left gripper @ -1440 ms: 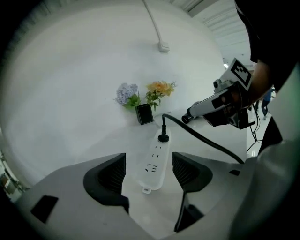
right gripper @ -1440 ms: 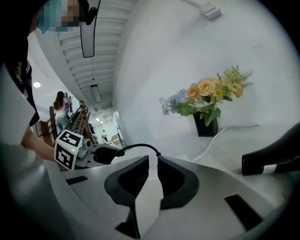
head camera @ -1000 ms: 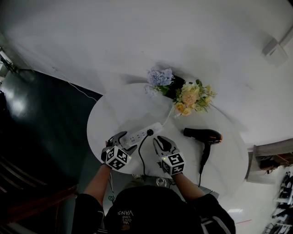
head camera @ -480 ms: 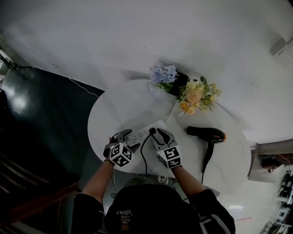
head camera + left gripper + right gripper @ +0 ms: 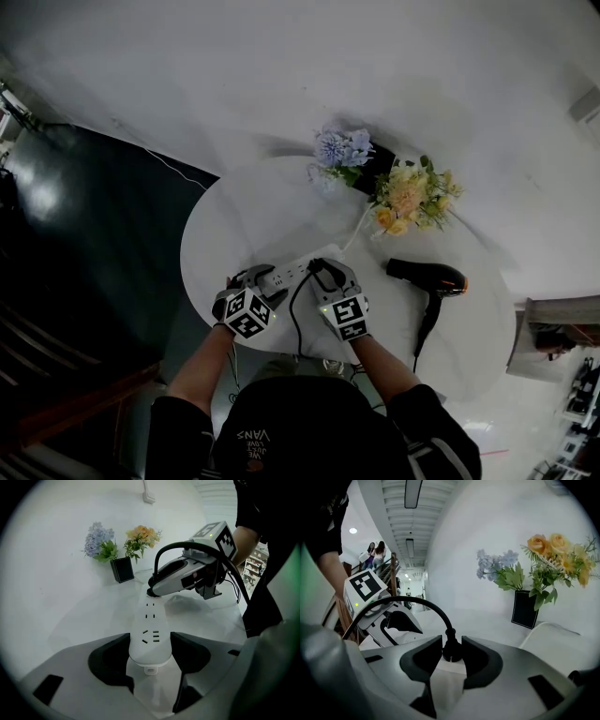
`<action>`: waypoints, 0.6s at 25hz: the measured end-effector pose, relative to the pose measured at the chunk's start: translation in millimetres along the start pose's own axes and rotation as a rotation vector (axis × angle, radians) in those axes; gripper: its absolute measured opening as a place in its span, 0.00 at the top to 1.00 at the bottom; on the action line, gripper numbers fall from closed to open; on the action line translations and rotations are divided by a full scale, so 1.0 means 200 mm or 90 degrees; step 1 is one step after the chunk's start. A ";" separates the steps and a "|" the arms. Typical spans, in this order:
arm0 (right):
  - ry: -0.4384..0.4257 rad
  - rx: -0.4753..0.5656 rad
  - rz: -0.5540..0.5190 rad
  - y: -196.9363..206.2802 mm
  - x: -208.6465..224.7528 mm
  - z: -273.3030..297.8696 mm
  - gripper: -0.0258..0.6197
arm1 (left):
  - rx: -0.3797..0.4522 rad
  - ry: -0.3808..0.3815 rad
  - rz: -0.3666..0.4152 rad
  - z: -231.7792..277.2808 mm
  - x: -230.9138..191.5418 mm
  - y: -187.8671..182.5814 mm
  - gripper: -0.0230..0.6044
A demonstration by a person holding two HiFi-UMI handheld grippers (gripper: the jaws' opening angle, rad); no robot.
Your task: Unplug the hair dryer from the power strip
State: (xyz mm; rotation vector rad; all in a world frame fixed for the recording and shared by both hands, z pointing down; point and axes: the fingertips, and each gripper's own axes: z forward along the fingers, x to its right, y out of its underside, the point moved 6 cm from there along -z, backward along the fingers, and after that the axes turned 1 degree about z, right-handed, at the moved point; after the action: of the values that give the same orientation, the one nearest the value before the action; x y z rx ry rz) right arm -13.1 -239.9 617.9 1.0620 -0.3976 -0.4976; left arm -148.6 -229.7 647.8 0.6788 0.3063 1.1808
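A white power strip (image 5: 292,273) lies on the round white table (image 5: 234,225). Its near end (image 5: 150,630) sits between the closing jaws of my left gripper (image 5: 150,643), and both pads meet its sides. The hair dryer's black plug (image 5: 452,654) stands in the strip's far socket. My right gripper (image 5: 451,646) is open and straddles this plug closely. From the plug, the black cord (image 5: 292,309) arches back toward the table's near edge. The black and orange hair dryer (image 5: 427,277) lies to the right, apart from both grippers.
A black vase with blue flowers (image 5: 342,150) and yellow flowers (image 5: 412,197) stands at the back of the table. The strip's white cable (image 5: 354,234) runs toward it. A dark floor area (image 5: 84,244) lies to the left of the table.
My right gripper has moved forward from near the table's front edge up to the plug, which now sits between its jaws. My left gripper has stayed at the strip's near end.
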 end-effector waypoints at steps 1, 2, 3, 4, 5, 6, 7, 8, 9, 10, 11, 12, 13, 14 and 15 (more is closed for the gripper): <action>0.004 0.002 -0.004 0.00 0.00 0.00 0.76 | 0.002 0.001 -0.004 0.00 0.00 0.00 0.50; 0.006 0.003 -0.008 0.00 0.01 0.01 0.77 | 0.003 0.002 -0.007 0.00 0.00 0.00 0.50; 0.006 0.003 -0.012 -0.01 0.01 0.01 0.78 | 0.004 0.002 -0.009 0.00 0.00 0.00 0.50; 0.005 0.003 -0.015 -0.01 0.01 0.01 0.78 | 0.003 0.003 -0.010 0.00 0.00 0.01 0.50; 0.004 0.003 -0.015 -0.01 0.01 0.01 0.79 | 0.003 0.004 -0.011 0.00 0.00 0.01 0.50; 0.003 0.002 -0.013 -0.01 0.01 0.01 0.79 | 0.002 0.005 -0.013 0.00 -0.01 0.01 0.50; 0.003 0.002 -0.011 -0.01 0.00 0.01 0.79 | 0.002 0.006 -0.015 0.00 -0.01 0.01 0.50; 0.003 0.001 -0.008 -0.01 0.00 0.01 0.80 | 0.000 0.008 -0.018 0.00 -0.01 0.01 0.51; 0.004 0.000 -0.007 -0.01 0.00 0.01 0.80 | -0.002 0.011 -0.021 0.00 -0.01 0.01 0.51; 0.004 0.000 -0.005 -0.01 0.00 0.01 0.80 | -0.005 0.014 -0.024 0.00 -0.01 0.01 0.51; 0.005 -0.001 -0.002 -0.01 0.00 0.01 0.80 | -0.008 0.016 -0.026 0.01 -0.01 0.01 0.51; 0.006 -0.002 0.000 -0.01 0.00 0.00 0.80 | -0.010 0.018 -0.027 0.01 -0.01 0.00 0.51; 0.007 -0.001 0.003 -0.01 0.01 0.00 0.80 | -0.011 0.019 -0.027 0.01 -0.01 0.00 0.51; 0.007 0.002 0.004 -0.01 0.01 -0.01 0.80 | -0.012 0.020 -0.027 0.01 -0.01 0.00 0.51; 0.008 0.007 0.005 -0.02 0.01 -0.01 0.80 | -0.012 0.020 -0.028 0.01 -0.01 0.00 0.51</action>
State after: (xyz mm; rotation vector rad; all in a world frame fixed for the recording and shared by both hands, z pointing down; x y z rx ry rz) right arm -11.3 -240.2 613.3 1.0737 -0.3944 -0.4820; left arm -148.2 -232.2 649.9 0.6339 0.3343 1.1530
